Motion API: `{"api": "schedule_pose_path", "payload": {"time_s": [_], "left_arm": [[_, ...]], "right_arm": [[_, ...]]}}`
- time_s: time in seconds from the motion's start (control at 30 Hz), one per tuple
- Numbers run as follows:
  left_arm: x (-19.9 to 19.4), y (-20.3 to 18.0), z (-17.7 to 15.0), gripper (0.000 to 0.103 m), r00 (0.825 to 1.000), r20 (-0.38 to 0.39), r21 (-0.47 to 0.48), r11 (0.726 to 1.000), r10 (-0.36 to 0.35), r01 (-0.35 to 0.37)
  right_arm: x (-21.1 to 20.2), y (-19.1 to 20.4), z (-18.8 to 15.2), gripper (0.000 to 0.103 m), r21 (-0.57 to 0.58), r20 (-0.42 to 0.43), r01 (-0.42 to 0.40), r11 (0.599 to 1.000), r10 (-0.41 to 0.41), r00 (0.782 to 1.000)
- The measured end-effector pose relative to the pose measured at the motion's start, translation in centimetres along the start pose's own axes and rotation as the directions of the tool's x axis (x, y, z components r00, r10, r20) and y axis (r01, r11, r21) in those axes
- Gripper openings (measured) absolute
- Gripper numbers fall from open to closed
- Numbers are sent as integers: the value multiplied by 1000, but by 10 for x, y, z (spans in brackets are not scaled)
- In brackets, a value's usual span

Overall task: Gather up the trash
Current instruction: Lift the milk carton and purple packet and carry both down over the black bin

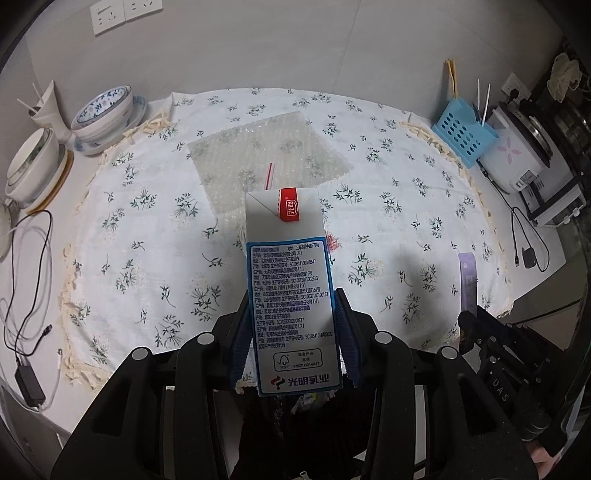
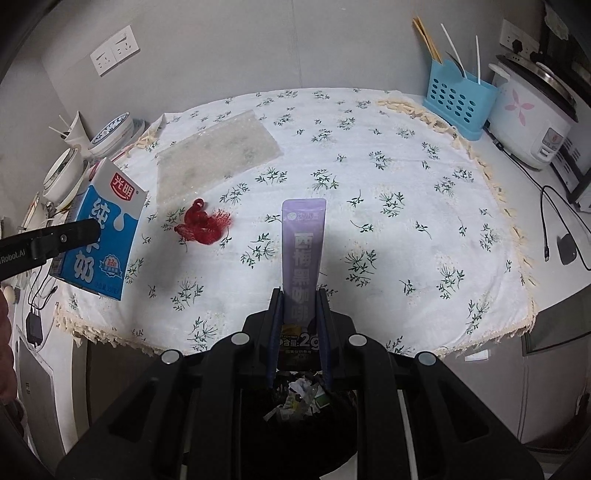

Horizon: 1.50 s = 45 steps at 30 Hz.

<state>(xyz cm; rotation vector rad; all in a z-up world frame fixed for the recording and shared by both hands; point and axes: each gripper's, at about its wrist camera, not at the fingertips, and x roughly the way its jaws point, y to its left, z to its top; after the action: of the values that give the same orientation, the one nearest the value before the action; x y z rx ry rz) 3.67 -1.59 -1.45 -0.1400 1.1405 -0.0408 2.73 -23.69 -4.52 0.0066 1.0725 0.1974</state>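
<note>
Milk carton (image 1: 291, 288) in jaws; bubble wrap (image 1: 266, 158) beyond.

Floral tablecloth (image 2: 424, 229); blue utensil caddy (image 2: 458, 101) beside rice cooker (image 2: 532, 118); stacked bowls (image 1: 103, 114) far left; wall sockets (image 1: 125, 13).

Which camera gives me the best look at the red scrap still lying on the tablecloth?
The right wrist view: the red scrap lies fully exposed on the tablecloth, between the milk carton and the purple sachet. In the left wrist view the milk carton hides nearly all of it; only a pinkish edge shows at the carton's right side.
</note>
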Motion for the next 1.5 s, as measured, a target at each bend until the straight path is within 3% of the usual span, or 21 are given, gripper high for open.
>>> {"api": "schedule_pose_path", "payload": {"time_s": [0.97,1.5], "left_arm": [[-2,-26,-124,41,998,-60,-30,999,-30,29],[25,-45,-191,41,987,-150,-7,998,-65,65]], "right_arm": [[-18,-12,-79,17,-59,-49,-35,998,32,998],[-5,-27,-133,17,-58,-118,-39,998,32,992]]}}
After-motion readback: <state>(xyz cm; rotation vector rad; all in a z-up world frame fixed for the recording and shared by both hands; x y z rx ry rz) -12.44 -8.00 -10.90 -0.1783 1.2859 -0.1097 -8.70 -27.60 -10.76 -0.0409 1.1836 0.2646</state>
